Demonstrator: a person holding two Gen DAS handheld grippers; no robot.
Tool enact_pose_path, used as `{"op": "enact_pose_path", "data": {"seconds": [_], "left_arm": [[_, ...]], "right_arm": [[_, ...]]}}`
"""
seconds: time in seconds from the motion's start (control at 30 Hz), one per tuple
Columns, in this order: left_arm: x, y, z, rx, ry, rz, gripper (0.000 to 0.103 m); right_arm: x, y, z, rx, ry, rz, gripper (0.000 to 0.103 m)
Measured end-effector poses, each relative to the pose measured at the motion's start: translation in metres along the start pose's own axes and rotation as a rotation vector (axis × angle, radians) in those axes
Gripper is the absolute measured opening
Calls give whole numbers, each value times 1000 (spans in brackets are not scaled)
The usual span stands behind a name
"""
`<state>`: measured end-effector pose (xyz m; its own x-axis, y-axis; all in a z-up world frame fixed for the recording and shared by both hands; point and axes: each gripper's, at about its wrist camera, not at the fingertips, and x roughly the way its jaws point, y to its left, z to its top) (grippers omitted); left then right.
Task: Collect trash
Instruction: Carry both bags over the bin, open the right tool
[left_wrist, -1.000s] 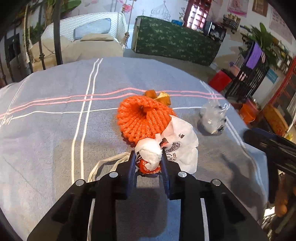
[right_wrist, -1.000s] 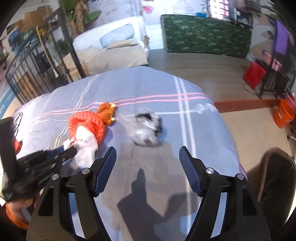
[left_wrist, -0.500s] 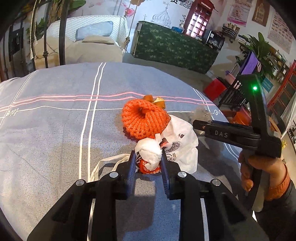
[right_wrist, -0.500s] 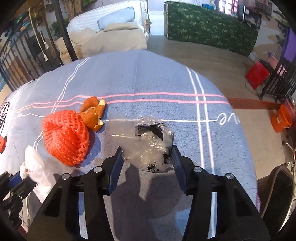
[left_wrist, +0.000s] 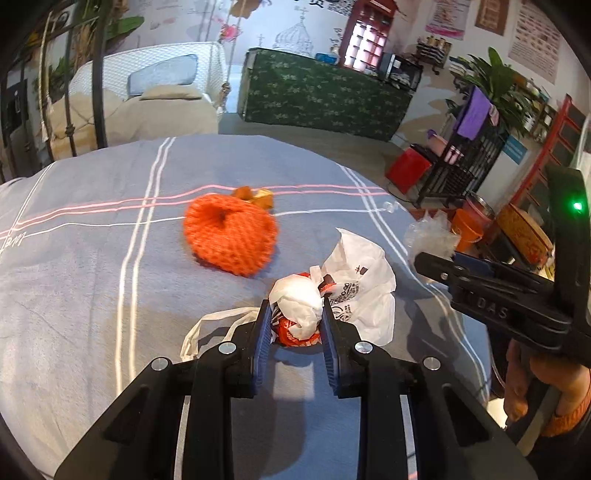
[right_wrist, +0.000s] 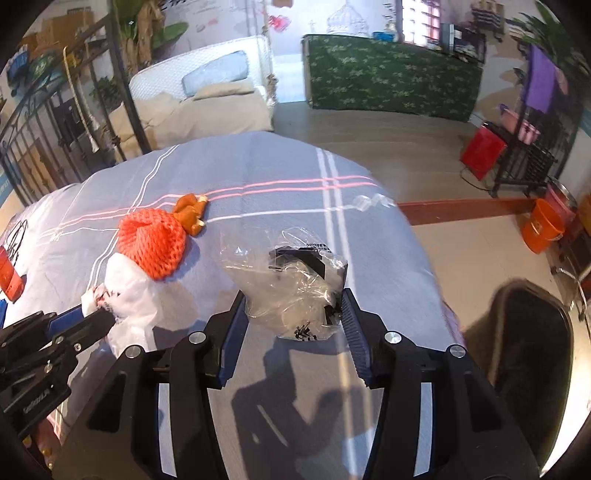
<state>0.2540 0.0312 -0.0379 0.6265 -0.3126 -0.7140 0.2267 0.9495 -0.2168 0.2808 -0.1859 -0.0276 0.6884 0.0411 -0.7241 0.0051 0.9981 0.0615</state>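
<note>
My left gripper is shut on a white plastic bag with orange-red wrapping bunched in it; the bag hangs just over the grey striped cloth. An orange foam net lies on the cloth beyond it, with orange peel behind. My right gripper is shut on a clear plastic bag with black pieces inside, held above the cloth. The right view also shows the net, the peel and the white bag in the left gripper's fingers.
A dark trash bin stands at the cloth's right edge. A small clear wrapper lies near the far right edge. Orange buckets, a red box and a black rack stand on the floor to the right.
My left gripper has pulled the white bag back and right, away from the orange net. My right gripper has closed on the clear bag and lifted it.
</note>
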Motion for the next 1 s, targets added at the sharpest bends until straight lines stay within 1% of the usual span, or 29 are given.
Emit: {"op": "enact_pose_path", "data": {"seconds": [0.17,0.5,0.7,0.8,1.0], "left_arm": [[-2,-29,-8,45,2,-38,26],[0,-97,-24,144,10,-136,26],[7,-133,-32,205,30,-195,26],[11,-150,-36,223,46,-224,26],[18,-180,-45,291,65,-265,26]], "right_arm": [[-32,-30,-24,70,-31,-37,50],[-72,-95,-77,217,-44,-133,50],[-87,-137,-107,313,-41,-196,50],[-90,-154,-118,343,-34,-230,50],[-91,-189,-139,417,-26,-287,51]]}}
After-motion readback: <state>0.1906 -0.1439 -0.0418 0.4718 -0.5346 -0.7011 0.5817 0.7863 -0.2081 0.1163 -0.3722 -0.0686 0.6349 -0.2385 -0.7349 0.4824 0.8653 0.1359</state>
